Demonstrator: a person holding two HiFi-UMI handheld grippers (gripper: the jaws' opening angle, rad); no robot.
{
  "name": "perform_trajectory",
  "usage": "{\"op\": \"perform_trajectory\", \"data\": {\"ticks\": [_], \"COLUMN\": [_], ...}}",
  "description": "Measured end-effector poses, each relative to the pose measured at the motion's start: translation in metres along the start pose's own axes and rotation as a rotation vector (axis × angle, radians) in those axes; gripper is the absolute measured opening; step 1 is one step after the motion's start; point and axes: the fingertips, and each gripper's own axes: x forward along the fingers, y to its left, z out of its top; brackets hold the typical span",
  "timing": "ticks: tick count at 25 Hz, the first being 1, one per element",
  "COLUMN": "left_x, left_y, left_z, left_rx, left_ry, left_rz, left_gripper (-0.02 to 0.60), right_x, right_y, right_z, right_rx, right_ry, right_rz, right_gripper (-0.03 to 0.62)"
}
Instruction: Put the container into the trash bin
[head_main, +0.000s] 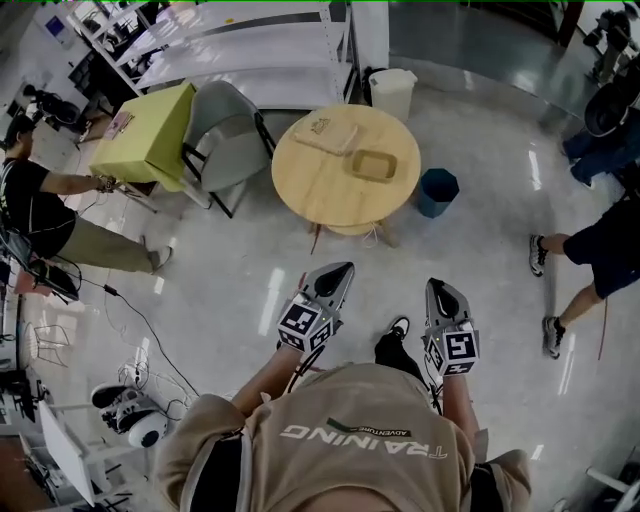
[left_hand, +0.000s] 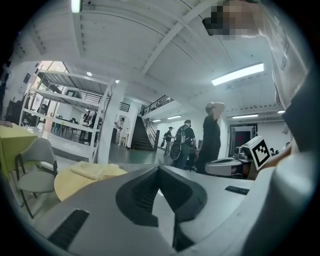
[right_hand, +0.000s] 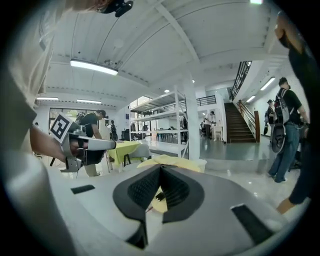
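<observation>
The container (head_main: 376, 165), a shallow tan tray, lies on the right part of a round wooden table (head_main: 310, 185). A blue trash bin (head_main: 437, 191) stands on the floor just right of the table. Both grippers hover over the floor short of the table and point toward it. My left gripper (head_main: 344, 269) has its jaws together with nothing between them, and in the left gripper view its tips (left_hand: 160, 168) meet in front of the table (left_hand: 70, 185). My right gripper (head_main: 439, 287) is also shut and empty, its tips (right_hand: 160, 168) aimed at the table (right_hand: 172, 162).
A flat tan bag (head_main: 328, 135) lies on the table's far side. A white bin (head_main: 392, 92) stands behind the table, a grey chair (head_main: 228, 140) and a yellow-covered table (head_main: 150, 135) to its left. People stand at left (head_main: 45, 215) and right (head_main: 590, 250). Cables run across the floor at left.
</observation>
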Motion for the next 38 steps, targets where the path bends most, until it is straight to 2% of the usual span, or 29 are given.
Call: {"op": "perform_trajectory", "data": {"ticks": [5,10,13,17,22,27,30,38], "left_x": [0.065,0.118,0.140,0.161,0.186,0.220,0.244,0.316], "left_y": [0.004,0.002,0.009,0.023,0.032,0.078,0.114,0.198], "left_z": [0.014,0.018,0.011,-0.014,-0.017,-0.024,-0.025,0.022], "left_rx": [-0.032,-0.031,-0.017,-0.046,-0.010,0.019,0.007,0.014], "left_ry": [0.005,0.022,0.049,0.106,0.127,0.161,0.150,0.098], "left_rz": [0.030,0.043,0.056,0.092,0.066,0.055,0.048,-0.007], "left_gripper": [0.003,0.003,0.003,0.003,0.003,0.004,0.003,0.005], "right_x": [0.042,0.073,0.083,0.093,0.110,0.154,0.187,0.289], "right_y": [-0.060,-0.113,-0.128,-0.134,-0.149,-0.165,-0.177,-0.196], "right_z": [0.020,0.014,0.008,-0.010,-0.013,-0.006,0.003,0.057], "right_rx": [-0.034,-0.042,-0.021,0.003,0.031,0.004,-0.010,-0.035], "right_ry": [-0.023,-0.011,-0.005,0.027,0.053,0.066,0.065,0.073], "right_rz": [0.059,0.093,0.109,0.137,0.138,0.142,0.123,0.100], "right_gripper": [0.003,0.003,0.003,0.003,0.003,0.003,0.003,0.003]}}
